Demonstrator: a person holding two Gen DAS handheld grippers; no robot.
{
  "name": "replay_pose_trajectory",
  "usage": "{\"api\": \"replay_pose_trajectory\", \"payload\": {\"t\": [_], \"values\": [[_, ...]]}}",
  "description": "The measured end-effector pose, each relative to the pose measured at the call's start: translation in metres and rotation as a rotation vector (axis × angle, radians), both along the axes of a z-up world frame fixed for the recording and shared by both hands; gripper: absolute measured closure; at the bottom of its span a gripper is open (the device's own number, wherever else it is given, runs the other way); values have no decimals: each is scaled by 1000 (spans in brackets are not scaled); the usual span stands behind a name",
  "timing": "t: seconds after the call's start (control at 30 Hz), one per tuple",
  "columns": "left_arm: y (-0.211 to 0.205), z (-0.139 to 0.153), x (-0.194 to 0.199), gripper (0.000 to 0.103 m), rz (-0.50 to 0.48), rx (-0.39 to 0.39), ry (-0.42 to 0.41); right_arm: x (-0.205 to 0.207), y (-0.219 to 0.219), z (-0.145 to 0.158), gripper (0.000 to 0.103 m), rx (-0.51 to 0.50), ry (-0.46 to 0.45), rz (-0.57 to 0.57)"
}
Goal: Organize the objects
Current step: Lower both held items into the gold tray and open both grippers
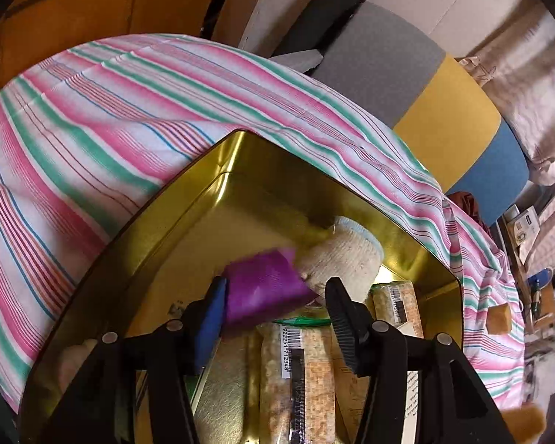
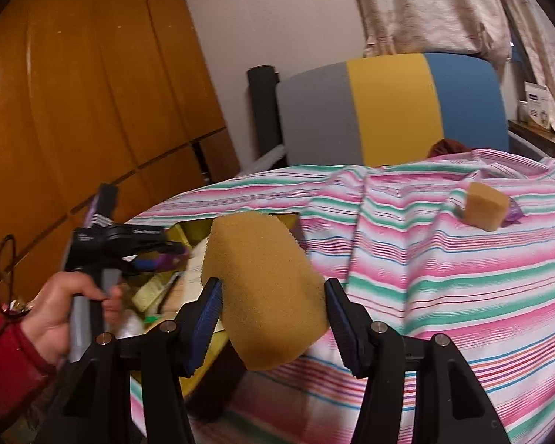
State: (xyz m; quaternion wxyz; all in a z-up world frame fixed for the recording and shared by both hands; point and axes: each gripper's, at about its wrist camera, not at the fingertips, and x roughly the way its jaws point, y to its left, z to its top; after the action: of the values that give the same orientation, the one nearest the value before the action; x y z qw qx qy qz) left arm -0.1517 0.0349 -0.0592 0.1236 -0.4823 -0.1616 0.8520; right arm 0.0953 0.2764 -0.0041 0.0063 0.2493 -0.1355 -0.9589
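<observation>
My left gripper [image 1: 275, 307] is over the gold tin box [image 1: 218, 185] with a purple packet [image 1: 264, 286] between its fingers; the packet touches the left blue pad and lies apart from the right finger, and it is blurred. The tin holds a cream knitted roll [image 1: 346, 255] and barcoded snack packs [image 1: 299, 377]. My right gripper [image 2: 273, 307] is shut on a tan sponge [image 2: 262, 288] above the striped cloth, right of the tin [image 2: 188, 233]. The left gripper [image 2: 159, 255] shows there too, held by a hand. A second tan sponge [image 2: 486, 205] lies on the cloth far right.
The table is covered with a pink, green and white striped cloth [image 1: 111, 118]. A chair with grey, yellow and blue back [image 2: 388, 107] stands behind it. Wooden cabinet doors [image 2: 74, 111] are at the left. The second sponge also shows in the left wrist view [image 1: 499, 318].
</observation>
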Motion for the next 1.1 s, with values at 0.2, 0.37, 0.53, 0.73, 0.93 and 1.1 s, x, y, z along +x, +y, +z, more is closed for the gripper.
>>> {"api": "replay_pose_trajectory", "payload": {"t": [0.2, 0.37, 0.53, 0.73, 0.93, 1.1], "values": [[-14, 1, 16, 22, 46, 25, 20, 1, -18, 1, 46, 12, -8, 49], [-30, 12, 43, 3, 100, 77, 60, -1, -25, -5, 46, -3, -36, 71], [-44, 21, 77, 1, 142, 76, 85, -3, -31, -8, 46, -18, -66, 90], [-57, 22, 99, 0, 215, 52, 97, -7, -44, -10, 46, -11, -112, 117], [-68, 35, 99, 0, 245, 51, 115, -13, -53, -8, 45, -23, -129, 122], [-84, 52, 101, 0, 288, 17, 155, -34, -68, -1, 45, -54, -135, 173]]}}
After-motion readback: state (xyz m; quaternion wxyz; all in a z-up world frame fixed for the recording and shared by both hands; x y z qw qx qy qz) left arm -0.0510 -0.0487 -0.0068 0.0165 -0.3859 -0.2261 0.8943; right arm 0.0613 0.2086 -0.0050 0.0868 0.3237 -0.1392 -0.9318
